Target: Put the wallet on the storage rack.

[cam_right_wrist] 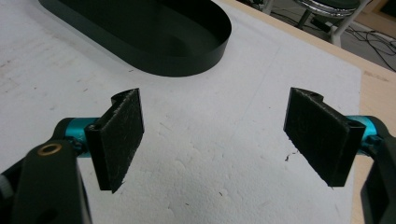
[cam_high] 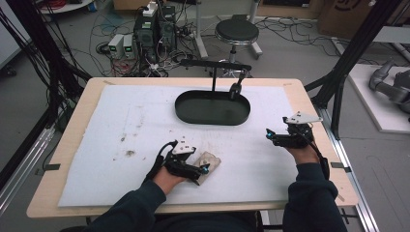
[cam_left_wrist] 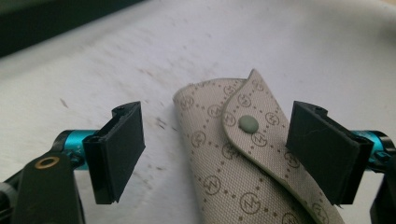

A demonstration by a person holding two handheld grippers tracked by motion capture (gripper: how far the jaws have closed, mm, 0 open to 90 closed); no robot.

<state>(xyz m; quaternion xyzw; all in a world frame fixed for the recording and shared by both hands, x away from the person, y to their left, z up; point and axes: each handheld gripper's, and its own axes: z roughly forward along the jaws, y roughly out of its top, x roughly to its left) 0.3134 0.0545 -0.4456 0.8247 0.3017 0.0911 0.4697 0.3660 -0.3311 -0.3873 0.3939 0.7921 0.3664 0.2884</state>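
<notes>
Pouch (cam_left_wrist: pixel 233 158): woven cloth, beige, matt, printed with brown monograms and dotted lines; one smooth matt green snap (cam_left_wrist: pixel 248 123) on the flap. Sheet (cam_high: pixel 121 121) under it: white foam, rough and pitted, speckled with dark stains. Worktop (cam_high: pixel 77 111): pale wood, smooth at the bare edges. Tray (cam_right_wrist: pixel 205 42): black, smooth, faint sheen. My left gripper (cam_left_wrist: pixel 217 154): matt black pads, teal glossy metal. My right gripper (cam_right_wrist: pixel 215 140): pads fuzzy, linty.

This is a lab. Beyond the left gripper (cam_high: pixel 202 169) lie floor cables (cam_high: pixel 290 29), PCs (cam_high: pixel 154 29) & a stool (cam_high: pixel 236 32).
</notes>
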